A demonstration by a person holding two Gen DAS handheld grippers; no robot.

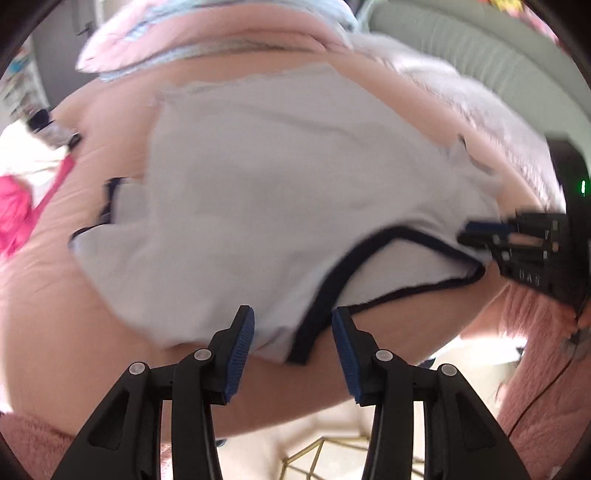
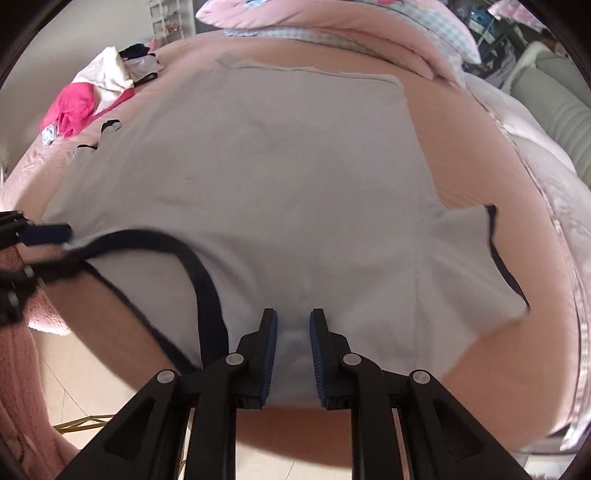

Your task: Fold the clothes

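A pale grey T-shirt [image 2: 277, 166] with navy trim lies spread flat on a pink bed [image 2: 480, 166]. Its navy neckline [image 2: 207, 280] curves along the near edge. My right gripper [image 2: 293, 321] stands at the shirt's near shoulder edge, its jaws a narrow gap apart with a small fold of cloth between the pads, not pinched. In the left wrist view the same T-shirt [image 1: 277, 184] is blurred. My left gripper [image 1: 293, 321] is open wide over the hem-side corner of the neckline [image 1: 332, 273]. The right gripper [image 1: 476, 232] shows at the shirt's right edge.
A heap of bright pink and cream clothes [image 2: 74, 103] sits at the bed's far left. Pink pillows and a checked quilt [image 2: 332, 22] lie at the head. A green sofa [image 2: 561, 122] stands to the right. A pink fleece sleeve [image 1: 535, 350] and tiled floor [image 2: 92, 387] are near.
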